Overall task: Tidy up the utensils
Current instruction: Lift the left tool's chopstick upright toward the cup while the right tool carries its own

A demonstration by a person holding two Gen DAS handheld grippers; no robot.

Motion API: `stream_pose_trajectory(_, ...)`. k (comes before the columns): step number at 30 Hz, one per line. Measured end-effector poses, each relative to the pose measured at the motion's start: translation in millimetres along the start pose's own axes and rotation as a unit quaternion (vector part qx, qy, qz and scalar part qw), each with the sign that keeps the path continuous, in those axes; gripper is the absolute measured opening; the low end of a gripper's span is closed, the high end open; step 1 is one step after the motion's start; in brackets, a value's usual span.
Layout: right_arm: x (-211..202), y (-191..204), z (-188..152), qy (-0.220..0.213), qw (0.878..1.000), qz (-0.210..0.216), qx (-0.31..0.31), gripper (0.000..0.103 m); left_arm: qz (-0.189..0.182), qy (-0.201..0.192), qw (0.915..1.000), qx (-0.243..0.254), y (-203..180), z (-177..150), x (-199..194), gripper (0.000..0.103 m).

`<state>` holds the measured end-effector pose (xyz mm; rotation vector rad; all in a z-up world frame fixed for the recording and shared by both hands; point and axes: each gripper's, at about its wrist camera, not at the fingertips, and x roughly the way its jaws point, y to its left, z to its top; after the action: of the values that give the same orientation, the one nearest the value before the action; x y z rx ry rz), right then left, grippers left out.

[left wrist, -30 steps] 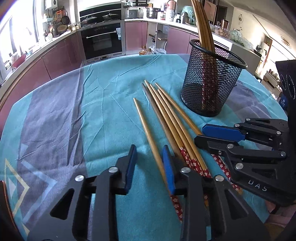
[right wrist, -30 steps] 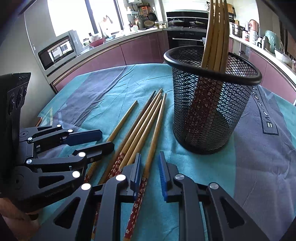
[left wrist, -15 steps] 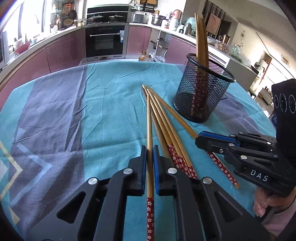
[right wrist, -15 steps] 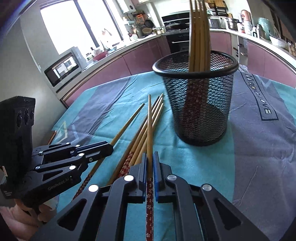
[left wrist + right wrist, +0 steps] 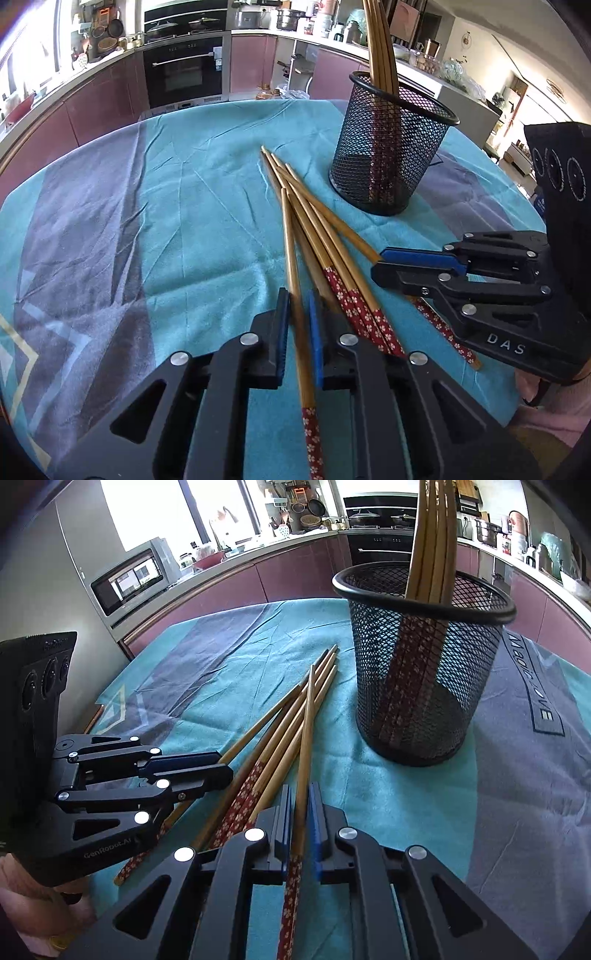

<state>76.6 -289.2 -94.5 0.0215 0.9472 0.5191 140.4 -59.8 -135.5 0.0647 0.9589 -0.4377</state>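
Observation:
Several wooden chopsticks with red flowered ends lie fanned on the teal cloth (image 5: pixel 325 236), also in the right wrist view (image 5: pixel 280 734). A black mesh cup (image 5: pixel 388 155) (image 5: pixel 421 672) stands upright behind them and holds several chopsticks. My left gripper (image 5: pixel 298 317) is shut on one chopstick (image 5: pixel 291 251), lifted over the pile. My right gripper (image 5: pixel 300 805) is shut on another chopstick (image 5: pixel 306 731). Each gripper shows in the other's view, the right one (image 5: pixel 380 262) and the left one (image 5: pixel 221 766), at the pile's red ends.
The teal and grey cloth (image 5: pixel 147 229) covers a round table whose edge curves close on all sides. Kitchen counters, an oven (image 5: pixel 184 70) and a microwave (image 5: pixel 129 576) stand beyond it.
Both grippers went from open around a chopstick to shut on it. Each has since lifted and swung its chopstick, so the held sticks now cross over the pile.

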Motion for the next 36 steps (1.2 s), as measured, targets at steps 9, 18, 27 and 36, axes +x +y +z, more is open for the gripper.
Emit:
stream_pose_trajectory(9, 12, -3, 15, 0.004, 1.000, 0.001, 0.000, 0.008, -0.014, 0.013, 0.9998, 0.002, 7, 18, 12, 0.012)
stream_pose_trajectory(18, -8, -5, 11, -0.028, 1.000, 0.014, 0.004, 0.006, -0.014, -0.004, 0.9998, -0.015, 7, 20, 1, 0.007)
stream_pose_trajectory(27, -56, -3, 14, -0.088, 0.996, 0.025, 0.000, 0.006, -0.056, -0.065, 0.9963, -0.009, 4, 30, -56, 0.007)
stream_pose_trajectory(36, -96, -10, 22, -0.143, 0.989, 0.028, 0.005, 0.006, -0.107, -0.120, 0.9869, -0.003, -4, 40, -108, 0.007)
